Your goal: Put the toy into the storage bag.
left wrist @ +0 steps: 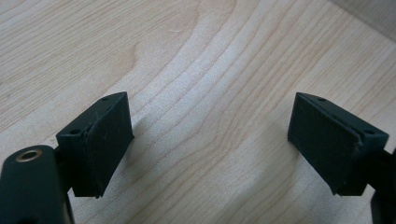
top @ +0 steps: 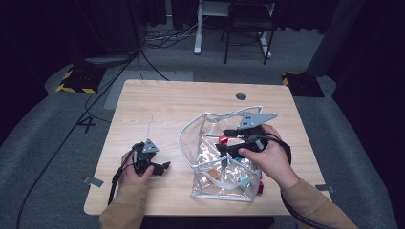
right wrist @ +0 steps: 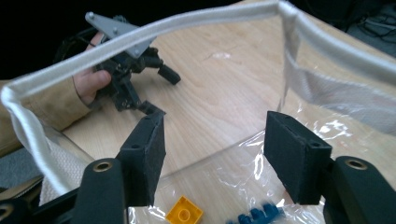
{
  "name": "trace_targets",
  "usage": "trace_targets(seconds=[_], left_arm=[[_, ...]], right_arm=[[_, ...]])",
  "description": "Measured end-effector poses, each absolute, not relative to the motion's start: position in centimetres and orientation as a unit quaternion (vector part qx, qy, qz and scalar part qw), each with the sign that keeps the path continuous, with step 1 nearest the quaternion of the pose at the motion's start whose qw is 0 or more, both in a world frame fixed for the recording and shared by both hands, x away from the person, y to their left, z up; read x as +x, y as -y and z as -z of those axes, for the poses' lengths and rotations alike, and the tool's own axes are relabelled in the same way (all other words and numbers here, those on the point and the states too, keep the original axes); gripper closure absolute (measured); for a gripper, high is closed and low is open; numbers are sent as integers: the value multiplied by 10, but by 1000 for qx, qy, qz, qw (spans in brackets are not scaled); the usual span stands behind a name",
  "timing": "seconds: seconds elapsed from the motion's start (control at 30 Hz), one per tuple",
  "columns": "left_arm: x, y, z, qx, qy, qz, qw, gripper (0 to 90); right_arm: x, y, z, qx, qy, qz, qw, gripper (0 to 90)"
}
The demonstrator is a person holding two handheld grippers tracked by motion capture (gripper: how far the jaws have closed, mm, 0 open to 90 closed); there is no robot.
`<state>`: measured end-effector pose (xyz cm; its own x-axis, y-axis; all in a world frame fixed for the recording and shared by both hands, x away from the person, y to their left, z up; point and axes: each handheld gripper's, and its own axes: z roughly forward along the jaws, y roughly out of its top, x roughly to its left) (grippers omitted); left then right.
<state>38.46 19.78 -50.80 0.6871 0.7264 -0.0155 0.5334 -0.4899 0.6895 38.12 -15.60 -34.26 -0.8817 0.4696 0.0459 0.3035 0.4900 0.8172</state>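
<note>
Now our right tool [right wrist: 215, 154] sits spread inside the clear bag [top: 200, 126] on the bench [top: 157, 105]; it looks soft, floppy and slippery, so we'd grab its white rim [right wrist: 140, 30]; left tool [left wrist: 208, 140] spread too

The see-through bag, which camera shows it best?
The high view: the whole clear bag lies on the table, right gripper inside. The right gripper view shows just its white rim and some bricks inside. The left gripper view looks at bare wood.

Right gripper [right wrist: 212, 158] jaws apart inside clear bag [right wrist: 322, 93]; yellow brick [right wrist: 185, 212], blue brick [right wrist: 259, 215] below
</note>
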Motion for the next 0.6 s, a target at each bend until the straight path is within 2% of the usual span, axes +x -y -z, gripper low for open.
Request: trace_targets(seconds=[0.6], left_arm=[[385,-198,508,852,-370,-140,344,142]], right_arm=[[379,202,311,256,-832,-471,138,403]])
